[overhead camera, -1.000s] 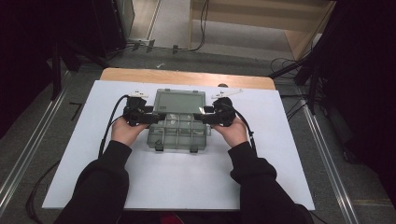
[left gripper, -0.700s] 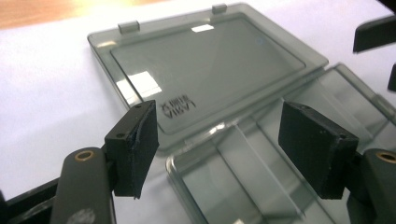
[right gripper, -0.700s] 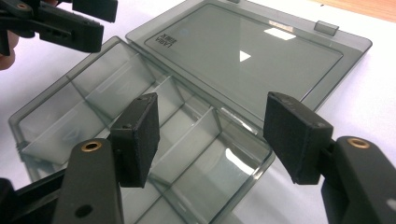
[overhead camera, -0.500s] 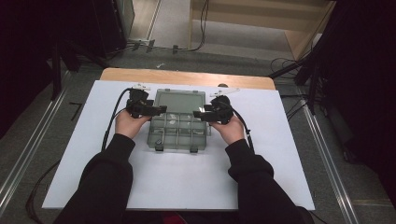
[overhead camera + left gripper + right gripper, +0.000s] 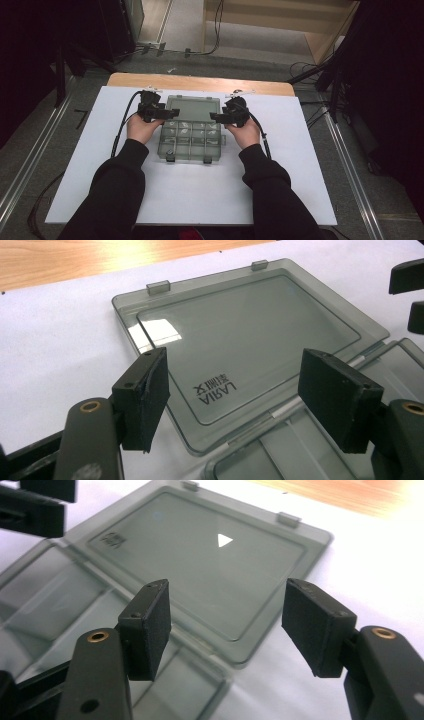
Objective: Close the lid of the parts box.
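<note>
A smoky clear plastic compartment box (image 5: 190,137) lies opened flat on the white table sheet (image 5: 100,195). Its lid (image 5: 193,107) is folded back toward the far edge. My left gripper (image 5: 172,113) hovers open over the box's left hinge corner; its jaws stand wide apart above the lid (image 5: 250,345) with nothing between them. My right gripper (image 5: 214,117) hovers open over the right hinge corner, above the lid (image 5: 200,555) and the compartments (image 5: 65,605). The other gripper's jaws show at the edges of both gripper views.
The wooden table edge (image 5: 200,82) shows beyond the white sheet. Cables (image 5: 125,120) trail from both grippers. Metal rails (image 5: 350,165) run along both sides of the table, with dark stands and cables on the floor behind.
Both hands moved away from me, from the box's middle sides up to its hinge line. The box lid stays folded back.
</note>
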Available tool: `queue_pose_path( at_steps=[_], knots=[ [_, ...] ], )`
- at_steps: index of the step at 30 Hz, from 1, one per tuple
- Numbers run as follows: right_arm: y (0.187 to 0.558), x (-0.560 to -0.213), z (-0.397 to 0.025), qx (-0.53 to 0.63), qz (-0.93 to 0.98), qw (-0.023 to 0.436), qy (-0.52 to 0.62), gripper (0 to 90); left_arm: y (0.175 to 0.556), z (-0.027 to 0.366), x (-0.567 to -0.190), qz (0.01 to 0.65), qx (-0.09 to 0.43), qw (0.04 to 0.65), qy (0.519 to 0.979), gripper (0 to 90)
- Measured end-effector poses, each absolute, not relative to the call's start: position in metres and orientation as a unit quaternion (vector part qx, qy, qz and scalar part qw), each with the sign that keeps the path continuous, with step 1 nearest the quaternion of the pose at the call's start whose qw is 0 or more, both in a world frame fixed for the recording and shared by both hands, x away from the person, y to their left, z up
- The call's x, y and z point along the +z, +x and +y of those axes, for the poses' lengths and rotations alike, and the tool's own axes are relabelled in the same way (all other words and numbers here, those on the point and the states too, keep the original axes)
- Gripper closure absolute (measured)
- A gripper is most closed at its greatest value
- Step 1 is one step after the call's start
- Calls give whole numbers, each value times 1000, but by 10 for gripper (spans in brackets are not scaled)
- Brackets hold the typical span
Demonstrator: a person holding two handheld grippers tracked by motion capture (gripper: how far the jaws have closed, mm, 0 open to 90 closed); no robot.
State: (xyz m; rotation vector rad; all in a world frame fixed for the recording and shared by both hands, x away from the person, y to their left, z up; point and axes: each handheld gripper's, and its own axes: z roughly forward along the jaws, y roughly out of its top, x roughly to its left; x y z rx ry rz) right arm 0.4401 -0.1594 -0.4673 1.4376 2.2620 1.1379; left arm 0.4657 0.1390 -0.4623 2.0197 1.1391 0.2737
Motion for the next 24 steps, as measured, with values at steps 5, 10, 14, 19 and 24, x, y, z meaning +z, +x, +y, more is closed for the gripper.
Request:
queue_pose_path(
  at_steps=[5, 10, 14, 19, 24],
  knots=[
    [445, -470, -163, 386, 764, 118, 504, 351, 471, 139, -469, 455, 115, 398, 788, 291],
    [449, -476, -161, 382, 758, 121, 515, 351, 475, 142, -473, 464, 125, 396, 782, 290],
    [452, -482, -159, 382, 750, 123, 525, 351, 477, 140, -477, 468, 135, 387, 783, 290],
    [456, -488, -158, 377, 749, 124, 530, 350, 478, 138, -481, 469, 143, 387, 781, 289],
    [457, -492, -155, 372, 750, 125, 532, 351, 479, 135, -486, 470, 144, 382, 783, 289]
  ],
)
